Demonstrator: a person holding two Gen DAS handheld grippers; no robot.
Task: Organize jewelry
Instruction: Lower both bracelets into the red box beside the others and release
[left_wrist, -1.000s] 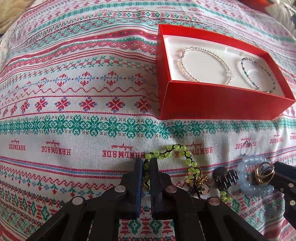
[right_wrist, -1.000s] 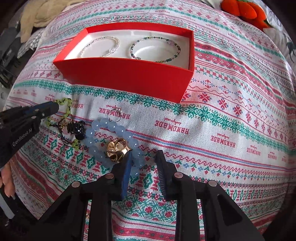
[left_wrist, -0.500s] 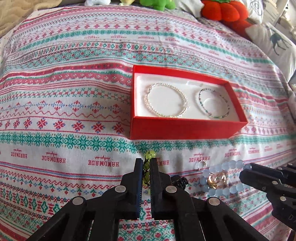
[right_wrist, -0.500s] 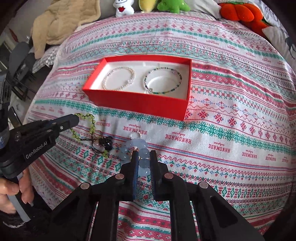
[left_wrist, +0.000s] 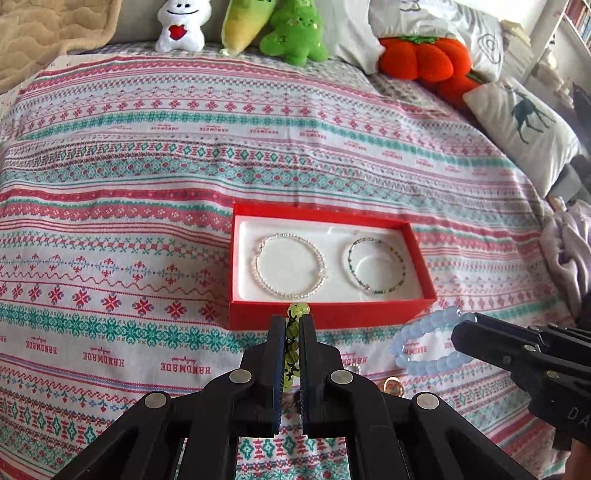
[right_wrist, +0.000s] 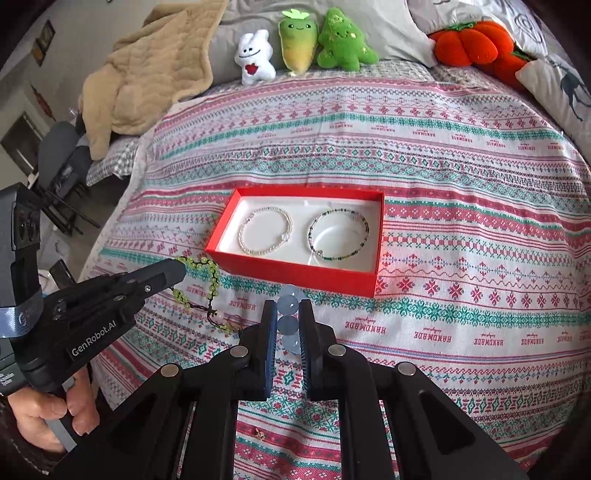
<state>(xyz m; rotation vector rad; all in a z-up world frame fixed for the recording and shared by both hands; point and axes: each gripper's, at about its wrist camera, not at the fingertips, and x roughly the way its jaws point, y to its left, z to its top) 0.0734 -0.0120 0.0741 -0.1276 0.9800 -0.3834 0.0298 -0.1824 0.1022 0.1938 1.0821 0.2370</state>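
Observation:
A red box (left_wrist: 332, 319) (right_wrist: 295, 271) lies on the patterned cloth, holding a pearl bracelet (left_wrist: 290, 270) (right_wrist: 265, 235) on the left and a dark beaded bracelet (left_wrist: 376, 270) (right_wrist: 338, 233) on the right. My left gripper (left_wrist: 291, 326) (right_wrist: 183, 267) is shut on a green bead bracelet (left_wrist: 293, 339) (right_wrist: 207, 284), lifted in front of the box. My right gripper (right_wrist: 288, 317) (left_wrist: 458, 334) is shut on a pale blue bead bracelet (right_wrist: 289, 314) (left_wrist: 424, 343), also lifted. A gold ring (left_wrist: 391, 386) lies on the cloth below.
Plush toys (right_wrist: 306, 44) and an orange pumpkin cushion (left_wrist: 424, 57) line the back of the bed. A tan blanket (right_wrist: 147, 74) lies at the back left. A deer-print pillow (left_wrist: 524, 125) sits at the right. A small gold piece (right_wrist: 260, 434) lies on the cloth near me.
Both grippers have risen and pulled back from the cloth. The left has lifted the green bracelet; the right has closed on the blue bracelet and lifted it, leaving the gold ring behind.

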